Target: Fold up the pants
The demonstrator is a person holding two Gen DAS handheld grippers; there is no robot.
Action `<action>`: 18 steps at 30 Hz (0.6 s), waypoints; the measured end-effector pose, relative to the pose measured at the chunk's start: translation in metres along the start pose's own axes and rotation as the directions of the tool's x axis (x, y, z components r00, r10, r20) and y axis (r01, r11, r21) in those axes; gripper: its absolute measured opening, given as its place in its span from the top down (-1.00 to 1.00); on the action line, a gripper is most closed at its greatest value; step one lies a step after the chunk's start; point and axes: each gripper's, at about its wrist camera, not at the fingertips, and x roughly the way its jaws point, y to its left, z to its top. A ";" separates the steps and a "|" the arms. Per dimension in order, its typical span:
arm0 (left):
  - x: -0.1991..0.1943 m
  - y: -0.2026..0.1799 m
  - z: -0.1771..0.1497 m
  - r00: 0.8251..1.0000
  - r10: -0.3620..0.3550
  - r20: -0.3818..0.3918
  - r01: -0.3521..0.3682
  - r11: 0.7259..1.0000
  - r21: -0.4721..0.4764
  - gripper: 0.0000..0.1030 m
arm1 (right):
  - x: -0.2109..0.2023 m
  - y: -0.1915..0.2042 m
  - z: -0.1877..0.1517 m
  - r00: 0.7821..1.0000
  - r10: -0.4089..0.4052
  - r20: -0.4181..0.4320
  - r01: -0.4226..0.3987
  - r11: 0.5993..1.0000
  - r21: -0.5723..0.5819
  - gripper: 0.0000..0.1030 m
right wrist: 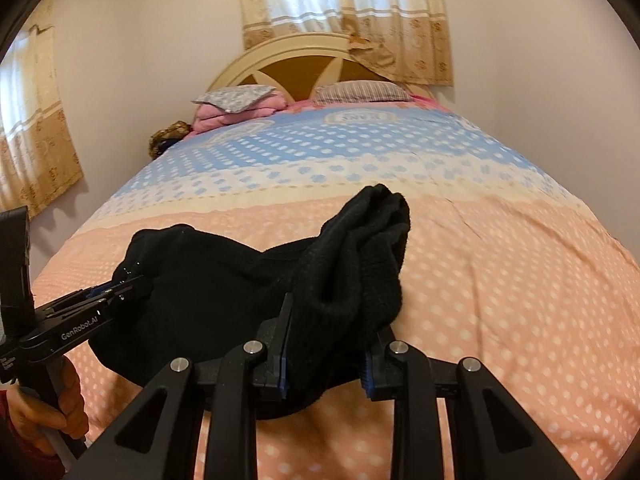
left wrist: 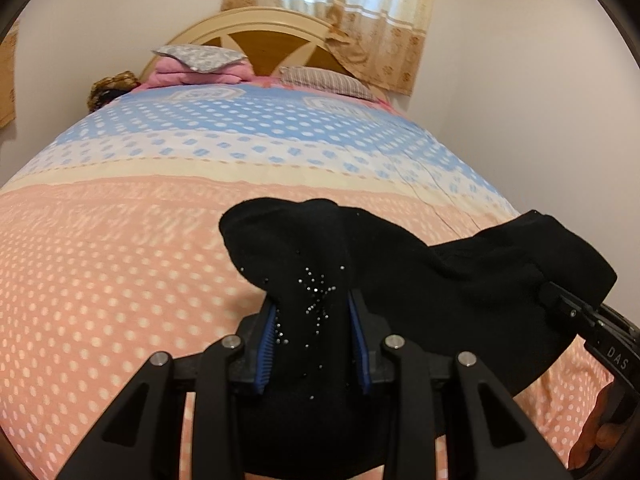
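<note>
Black pants (left wrist: 420, 300) with small rhinestones are held up over the bed between both grippers. My left gripper (left wrist: 314, 320) is shut on one bunched end of the pants, blue pads pressing the cloth. My right gripper (right wrist: 326, 344) is shut on the other bunched end (right wrist: 360, 260), which flops over its fingers. The cloth sags between them. In the left wrist view the right gripper (left wrist: 560, 300) shows at the right edge. In the right wrist view the left gripper (right wrist: 120, 288) shows at the left.
A bed (left wrist: 120, 260) with a pink and blue dotted cover fills both views. Pillows (left wrist: 328, 80) and folded pink bedding (left wrist: 200, 68) lie by the headboard (left wrist: 272, 36). Curtains (right wrist: 344, 12) hang behind. Walls stand close on both sides.
</note>
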 end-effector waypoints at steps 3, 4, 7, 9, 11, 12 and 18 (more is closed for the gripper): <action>-0.005 0.018 0.006 1.000 0.021 0.022 -0.020 0.999 -0.029 0.34 | 0.004 0.019 0.006 1.000 0.026 0.009 -0.026 0.999 -0.024 0.47; -0.006 0.024 0.008 0.999 0.032 0.030 -0.031 0.999 -0.038 0.34 | 0.006 0.026 0.009 0.999 0.037 0.010 -0.037 0.999 -0.033 0.47; -0.009 0.043 0.012 0.997 0.066 0.043 -0.063 0.996 -0.064 0.34 | 0.013 0.047 0.016 0.997 0.069 0.014 -0.068 0.996 -0.063 0.47; -0.011 0.058 0.015 0.994 0.094 0.049 -0.090 0.993 -0.081 0.34 | 0.019 0.061 0.022 0.995 0.094 0.017 -0.092 0.993 -0.077 0.47; -0.014 0.074 0.016 0.991 0.122 0.054 -0.117 0.988 -0.101 0.34 | 0.027 0.079 0.029 0.992 0.126 0.018 -0.124 0.988 -0.093 0.47; -0.015 0.081 0.018 0.990 0.133 0.055 -0.126 0.986 -0.108 0.34 | 0.031 0.088 0.033 0.990 0.140 0.019 -0.138 0.985 -0.101 0.47; -0.024 0.133 0.030 0.969 0.235 0.074 -0.221 0.963 -0.157 0.34 | 0.058 0.141 0.051 0.975 0.221 0.011 -0.217 0.964 -0.152 0.47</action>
